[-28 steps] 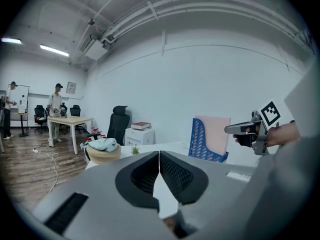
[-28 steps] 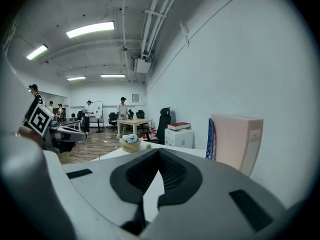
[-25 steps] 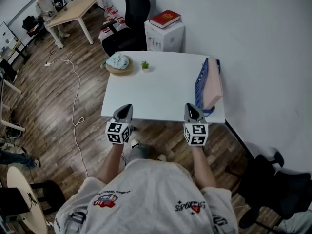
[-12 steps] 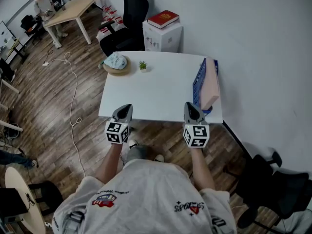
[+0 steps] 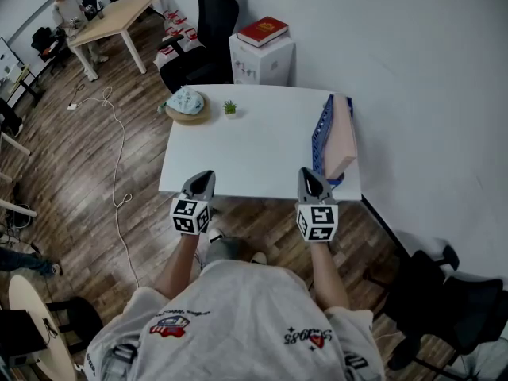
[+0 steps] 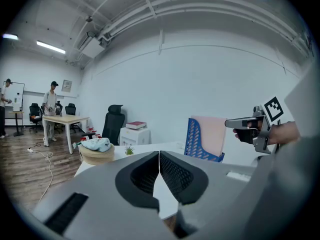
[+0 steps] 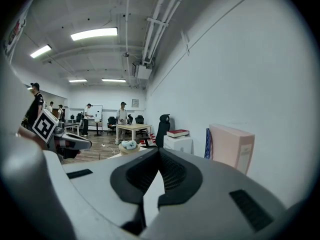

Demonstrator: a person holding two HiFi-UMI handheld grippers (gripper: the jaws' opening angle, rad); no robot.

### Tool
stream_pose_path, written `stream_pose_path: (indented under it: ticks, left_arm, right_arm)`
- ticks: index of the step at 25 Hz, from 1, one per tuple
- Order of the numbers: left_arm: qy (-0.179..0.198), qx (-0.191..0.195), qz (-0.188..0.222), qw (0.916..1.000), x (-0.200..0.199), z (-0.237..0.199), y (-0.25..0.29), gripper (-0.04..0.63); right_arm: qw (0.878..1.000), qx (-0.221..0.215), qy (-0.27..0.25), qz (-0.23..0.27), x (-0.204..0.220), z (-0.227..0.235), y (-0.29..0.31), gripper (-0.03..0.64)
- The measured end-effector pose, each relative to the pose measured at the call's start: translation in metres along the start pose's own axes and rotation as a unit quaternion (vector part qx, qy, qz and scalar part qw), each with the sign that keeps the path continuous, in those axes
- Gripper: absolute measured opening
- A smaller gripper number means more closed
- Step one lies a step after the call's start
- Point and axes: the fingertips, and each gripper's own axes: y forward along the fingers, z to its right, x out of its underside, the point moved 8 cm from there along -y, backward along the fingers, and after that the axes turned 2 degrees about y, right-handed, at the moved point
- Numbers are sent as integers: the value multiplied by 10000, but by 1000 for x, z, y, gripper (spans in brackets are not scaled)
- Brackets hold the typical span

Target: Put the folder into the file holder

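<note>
A pink folder (image 5: 343,137) stands upright inside the blue file holder (image 5: 321,135) at the right edge of the white table (image 5: 254,145). In the right gripper view the folder (image 7: 231,146) and the holder (image 7: 207,144) sit ahead and to the right. My left gripper (image 5: 204,175) hovers at the table's near edge on the left, shut with nothing held. My right gripper (image 5: 307,174) hovers at the near edge, just short of the holder, shut and empty. Both pairs of jaws meet in their own views, the left gripper (image 6: 159,156) and the right gripper (image 7: 159,155).
A round basket with a cloth (image 5: 187,103) and a small potted plant (image 5: 229,109) stand at the table's far left. Behind the table are a white cabinet with a red book (image 5: 266,32) and a black chair (image 5: 214,18). Another black chair (image 5: 452,308) is at my right.
The table has slid slightly up and left in the head view. Both grippers stay shut at the near edge.
</note>
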Motion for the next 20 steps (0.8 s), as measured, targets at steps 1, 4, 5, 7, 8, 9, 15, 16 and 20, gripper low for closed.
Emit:
stream_pose_path:
  ticks: [1, 4, 5, 7, 8, 9, 15, 16, 20]
  left_arm:
    - [2, 1, -4, 10000, 0, 0, 1, 8]
    - [15, 16, -19, 10000, 1, -1, 4, 9]
    - [16, 24, -28, 10000, 1, -1, 5, 9]
    - [17, 36, -43, 10000, 2, 0, 6, 9]
    - [18, 40, -46, 10000, 1, 1, 6, 9]
    - [20, 42, -46, 10000, 1, 2, 6, 9]
    - [28, 58, -48, 10000, -1, 3, 11, 9]
    - [31, 61, -48, 10000, -1, 3, 11, 9]
    - [22, 64, -65, 10000, 3, 3, 10, 9]
  right_arm:
    - [10000, 6, -8, 18, 1, 0, 0, -5]
    - [10000, 36, -24, 49, 2, 3, 2, -5]
    - [10000, 42, -16, 37, 3, 4, 2, -5]
    - [10000, 49, 15, 14, 6, 6, 2, -5]
    - [10000, 51, 29, 2, 7, 8, 1, -5]
    - [10000, 50, 40, -7, 7, 9, -1, -5]
    - [9999, 48, 102, 0, 9, 14, -2, -5]
    - [9999, 52, 108, 1, 9, 14, -2, -5]
    - [9999, 49, 121, 5, 12, 13, -1, -5]
